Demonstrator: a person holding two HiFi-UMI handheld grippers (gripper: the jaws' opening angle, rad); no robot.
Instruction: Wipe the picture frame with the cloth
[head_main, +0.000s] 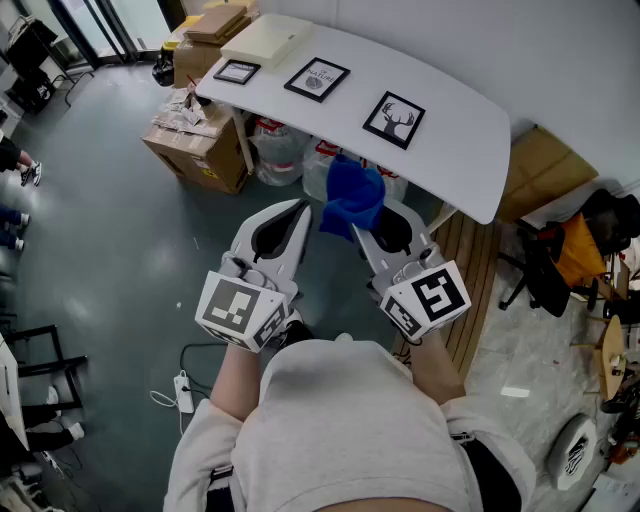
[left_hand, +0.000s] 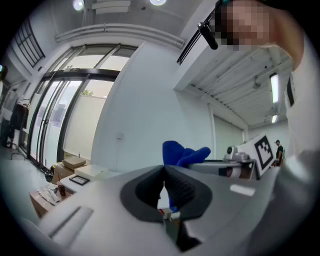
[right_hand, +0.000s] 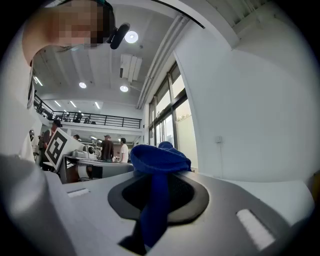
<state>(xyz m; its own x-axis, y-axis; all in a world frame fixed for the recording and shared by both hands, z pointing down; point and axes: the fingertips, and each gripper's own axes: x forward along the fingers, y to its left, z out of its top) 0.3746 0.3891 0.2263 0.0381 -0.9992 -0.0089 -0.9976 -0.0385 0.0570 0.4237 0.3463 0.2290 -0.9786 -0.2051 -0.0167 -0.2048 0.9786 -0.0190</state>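
The right gripper (head_main: 362, 226) has its fingers clamped on a bunched blue cloth (head_main: 352, 198), and the left gripper (head_main: 298, 210) has its fingers pressed together on nothing. Both hang short of the white tabletop (head_main: 460, 150), where the nearest picture frame (head_main: 393, 119) lies flat. To wipe well, carry the cloth over that frame and lower it until the wad spreads on the glass, probably steadying the frame's edge with the left fingers.
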